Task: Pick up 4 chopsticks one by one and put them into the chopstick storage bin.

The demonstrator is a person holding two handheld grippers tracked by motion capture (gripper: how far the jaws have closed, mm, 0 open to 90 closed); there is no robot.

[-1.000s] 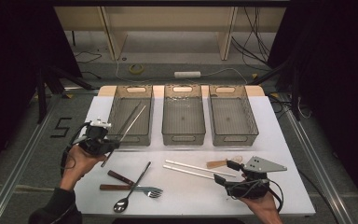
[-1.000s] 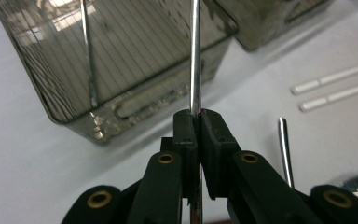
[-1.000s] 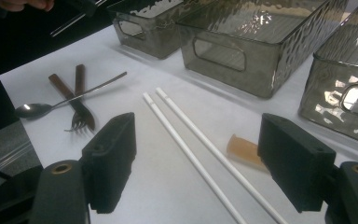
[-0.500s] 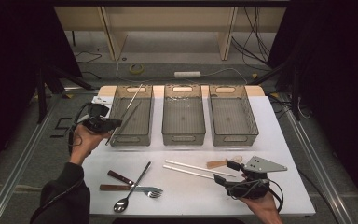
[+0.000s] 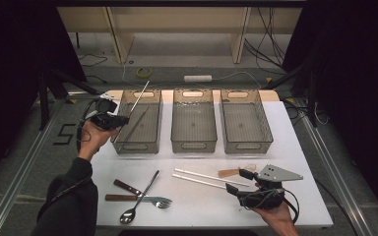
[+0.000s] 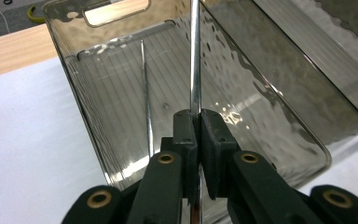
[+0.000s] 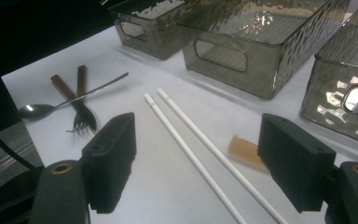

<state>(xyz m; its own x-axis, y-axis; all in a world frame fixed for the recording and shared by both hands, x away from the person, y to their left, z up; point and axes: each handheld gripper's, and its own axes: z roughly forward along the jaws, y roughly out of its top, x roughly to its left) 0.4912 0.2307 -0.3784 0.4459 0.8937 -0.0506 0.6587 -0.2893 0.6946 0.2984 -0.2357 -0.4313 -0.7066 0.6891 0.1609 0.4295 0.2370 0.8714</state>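
Left gripper (image 6: 193,116): black jaws with square pads, brass rivets; right gripper (image 5: 240,181): grey three-cornered plate, black cable; dark sleeve (image 5: 69,196) at lower left.

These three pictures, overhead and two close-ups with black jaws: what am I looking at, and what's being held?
A person at a white table holds a two-jaw hand tool in each hand. The high view looks down from above; each close-up comes from a camera riding on one tool. The left gripper is shut on a metal chopstick over the left bin, where another lies. The right gripper is open above two white chopsticks. A spoon and fork lie nearby.
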